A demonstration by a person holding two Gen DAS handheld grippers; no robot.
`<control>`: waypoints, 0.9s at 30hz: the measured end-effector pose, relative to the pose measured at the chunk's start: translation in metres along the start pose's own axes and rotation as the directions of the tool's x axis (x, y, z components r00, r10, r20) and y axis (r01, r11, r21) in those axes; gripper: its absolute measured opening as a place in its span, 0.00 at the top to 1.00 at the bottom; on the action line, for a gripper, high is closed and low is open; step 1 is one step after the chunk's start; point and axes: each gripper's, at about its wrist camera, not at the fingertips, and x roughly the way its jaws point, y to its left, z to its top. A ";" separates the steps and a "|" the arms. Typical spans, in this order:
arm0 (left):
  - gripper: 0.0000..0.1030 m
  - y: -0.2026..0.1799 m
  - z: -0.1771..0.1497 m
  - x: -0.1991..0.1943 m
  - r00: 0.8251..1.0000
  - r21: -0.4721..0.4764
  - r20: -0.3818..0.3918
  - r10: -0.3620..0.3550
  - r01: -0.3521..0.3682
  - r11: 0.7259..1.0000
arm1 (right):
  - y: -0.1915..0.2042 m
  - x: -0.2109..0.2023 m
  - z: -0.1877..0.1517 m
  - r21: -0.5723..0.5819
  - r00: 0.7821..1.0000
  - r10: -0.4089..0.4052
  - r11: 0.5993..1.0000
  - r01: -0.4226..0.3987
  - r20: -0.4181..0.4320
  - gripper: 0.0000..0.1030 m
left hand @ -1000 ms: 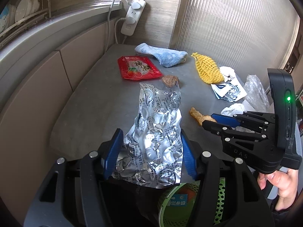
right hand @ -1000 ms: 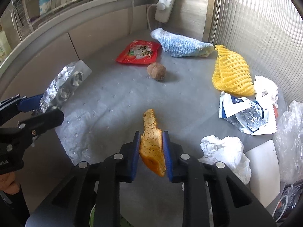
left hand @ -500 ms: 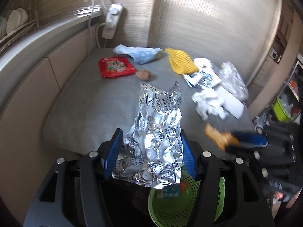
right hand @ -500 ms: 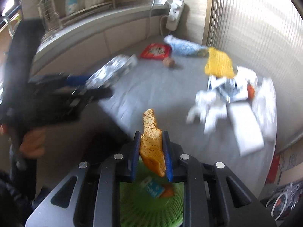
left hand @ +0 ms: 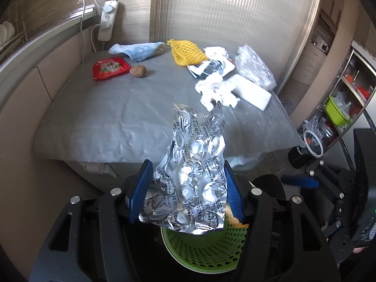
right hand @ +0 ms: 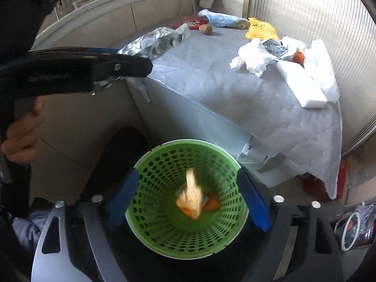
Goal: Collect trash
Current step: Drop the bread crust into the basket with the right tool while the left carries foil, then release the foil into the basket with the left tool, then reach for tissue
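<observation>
Over the green basket (right hand: 150, 171), the right gripper (right hand: 188, 199) is opening, orange scrap (right hand: 191, 195) dropping free; the left gripper (left hand: 185, 195) clamps a foil blister sheet (left hand: 192, 171).

1. The basket (right hand: 188, 242) is standing on the floor before the table (right hand: 235, 89).
2. The peel piece (right hand: 191, 195) is falling inside the basket.
3. The foil sheet (left hand: 192, 176) is hanging above the basket.

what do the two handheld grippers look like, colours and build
Both are black linkage frames with silver rivets or screws at the joints and ribbed blue pads on the fingers. The left gripper and right gripper match in build. Seen side-on, the left's body bears faint, unreadable lettering. No cables or sleeves show clearly.
</observation>
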 end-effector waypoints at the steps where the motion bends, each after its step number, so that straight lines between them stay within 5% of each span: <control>1: 0.44 -0.002 -0.003 -0.001 1.000 0.003 -0.004 -0.002 0.002 1.000 | -0.001 0.000 0.000 0.000 1.000 0.002 1.000 -0.002 0.001 0.16; 8: 0.44 -0.012 -0.019 -0.001 0.999 0.040 -0.038 -0.010 0.012 0.999 | -0.022 -0.014 -0.001 0.035 0.997 -0.063 0.997 0.062 0.044 0.02; 17: 0.43 -0.043 -0.039 0.006 0.990 0.109 -0.105 -0.091 0.102 0.989 | -0.083 -0.052 -0.003 0.212 0.979 -0.149 0.970 0.118 0.137 0.02; 21: 0.15 -0.054 -0.042 0.012 0.986 0.130 -0.139 -0.090 0.109 0.986 | -0.095 -0.054 -0.001 0.240 0.977 -0.160 0.963 0.122 0.142 0.02; 27: 0.09 -0.060 -0.037 0.017 0.987 0.147 -0.144 -0.067 0.088 0.985 | -0.100 -0.050 0.000 0.263 0.980 -0.142 0.959 0.102 0.138 0.02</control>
